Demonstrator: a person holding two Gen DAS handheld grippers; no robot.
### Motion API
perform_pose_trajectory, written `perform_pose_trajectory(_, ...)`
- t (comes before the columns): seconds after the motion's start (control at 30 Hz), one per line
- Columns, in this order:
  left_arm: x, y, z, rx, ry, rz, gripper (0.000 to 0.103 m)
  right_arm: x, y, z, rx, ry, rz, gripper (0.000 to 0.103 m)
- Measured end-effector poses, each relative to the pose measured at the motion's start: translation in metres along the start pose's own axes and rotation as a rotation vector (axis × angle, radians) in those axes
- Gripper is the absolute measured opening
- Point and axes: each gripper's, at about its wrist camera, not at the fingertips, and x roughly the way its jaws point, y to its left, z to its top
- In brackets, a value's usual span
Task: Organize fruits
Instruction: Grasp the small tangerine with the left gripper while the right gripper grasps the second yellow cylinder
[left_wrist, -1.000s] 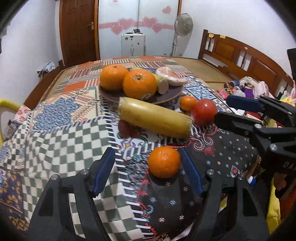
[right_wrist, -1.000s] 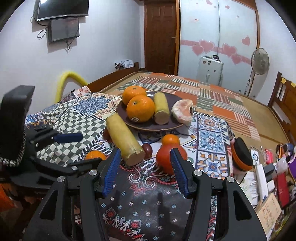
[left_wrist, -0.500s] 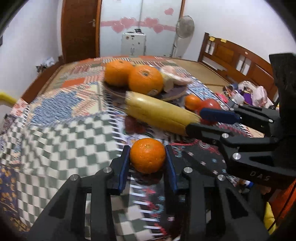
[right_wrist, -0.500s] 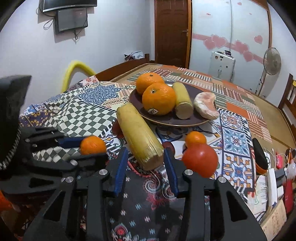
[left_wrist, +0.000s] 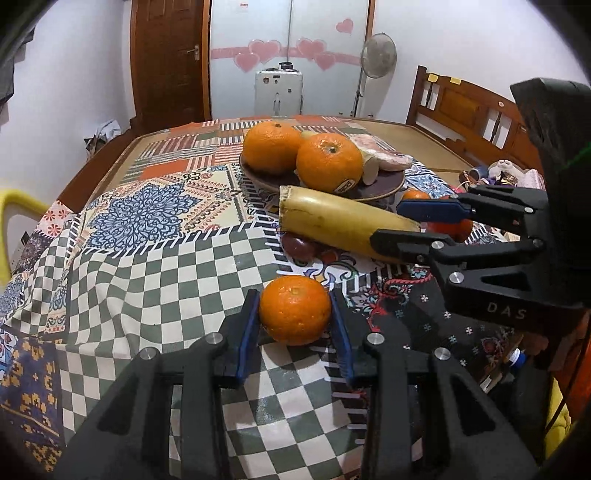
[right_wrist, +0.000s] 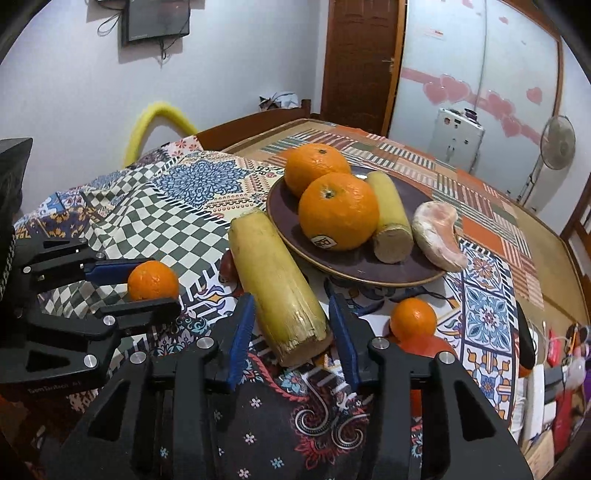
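Fingers on the left gripper (left_wrist: 294, 321) pinch the small orange (left_wrist: 294, 309) at its widest part; it's light, firm, roll-prone. Right gripper (right_wrist: 291, 332) fingers sit apart around the long yellow stalk's (right_wrist: 275, 291) cut end, on the bench cloth (left_wrist: 140, 280) beside the plate (right_wrist: 332, 264). Looks stiff, heavier; I'd grab mid-length.

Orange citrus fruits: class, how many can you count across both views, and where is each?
4: two large oranges on the plate, one small orange between the left jaws, one on the cloth beside the tomato. Others may be hidden.
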Motion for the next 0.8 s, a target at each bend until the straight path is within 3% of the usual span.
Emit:
perform_pose_trajectory(0.23,-0.004,0.003,-0.004,-0.009,-0.001,-0.004,0.037,0.001,0.008,0.001,-0.05,0.033,-0.036,0.042)
perform_pose_trajectory(0.57,-0.019,0.005,-0.009,-0.014,-0.008,0.004,0.037,-0.029,0.019,-0.021,-0.014,0.018,-0.038,0.033)
perform_pose_trajectory(0.8,-0.027,0.006,-0.012,-0.016,-0.017,-0.001,0.037,-0.045,0.019,-0.028,0.037,0.039,0.004,0.032)
